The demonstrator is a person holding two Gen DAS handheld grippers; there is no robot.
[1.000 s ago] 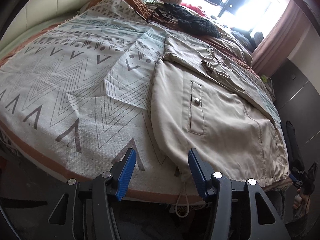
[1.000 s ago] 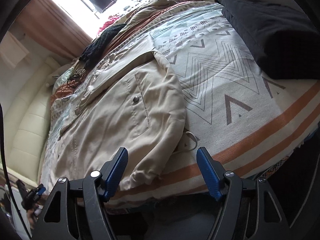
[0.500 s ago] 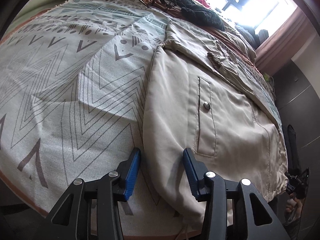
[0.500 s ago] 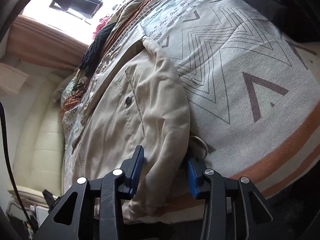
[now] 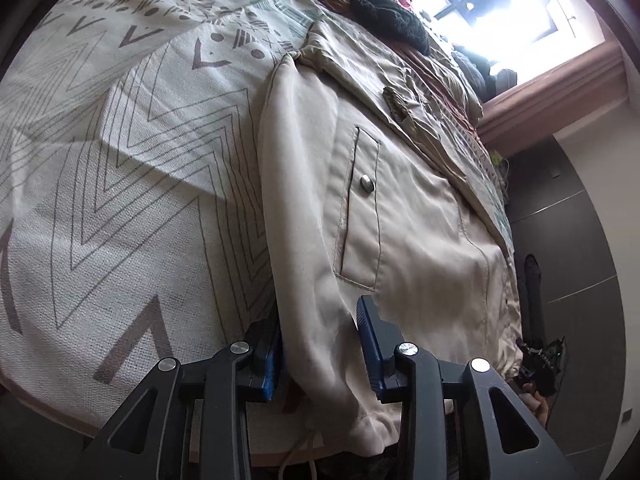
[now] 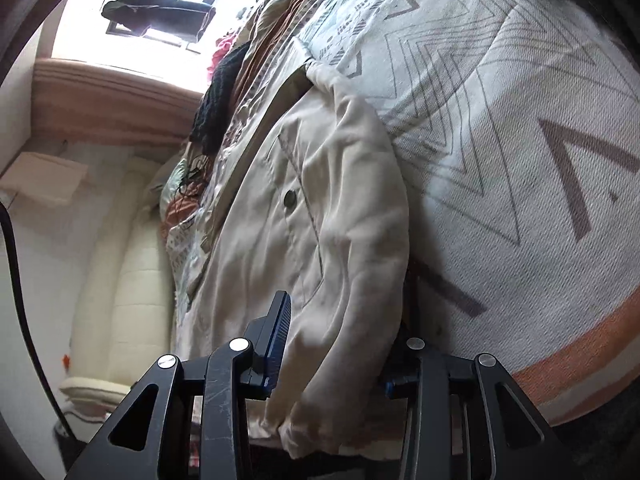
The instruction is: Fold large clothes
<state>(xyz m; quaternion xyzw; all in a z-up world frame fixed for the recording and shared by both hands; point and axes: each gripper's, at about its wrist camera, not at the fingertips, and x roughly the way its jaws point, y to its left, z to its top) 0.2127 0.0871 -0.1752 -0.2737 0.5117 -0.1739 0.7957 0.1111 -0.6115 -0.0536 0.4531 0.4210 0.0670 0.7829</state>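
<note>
A beige jacket (image 5: 420,240) lies flat on the bed (image 5: 120,200), front up, its hem at the near edge, which puts both bottom corners in easy reach. The left gripper (image 5: 320,348) straddles one corner of the hem; its jaws are closing, with the fabric bunched between the blue pads (image 5: 366,344) and a drawcord (image 5: 296,456) hanging free below. The right gripper (image 6: 340,356) has the other corner: its jaws pinch a thick roll of cloth, one pad (image 6: 278,340) pressed into it, the other hidden under the fold. Taking both corners at once looks like the start of a fold that carries the hem up toward the collar, keeping the edge straight. A dark knit (image 5: 384,12) and other clothes sit near the window, well apart from the jacket, so the fold has room.
</note>
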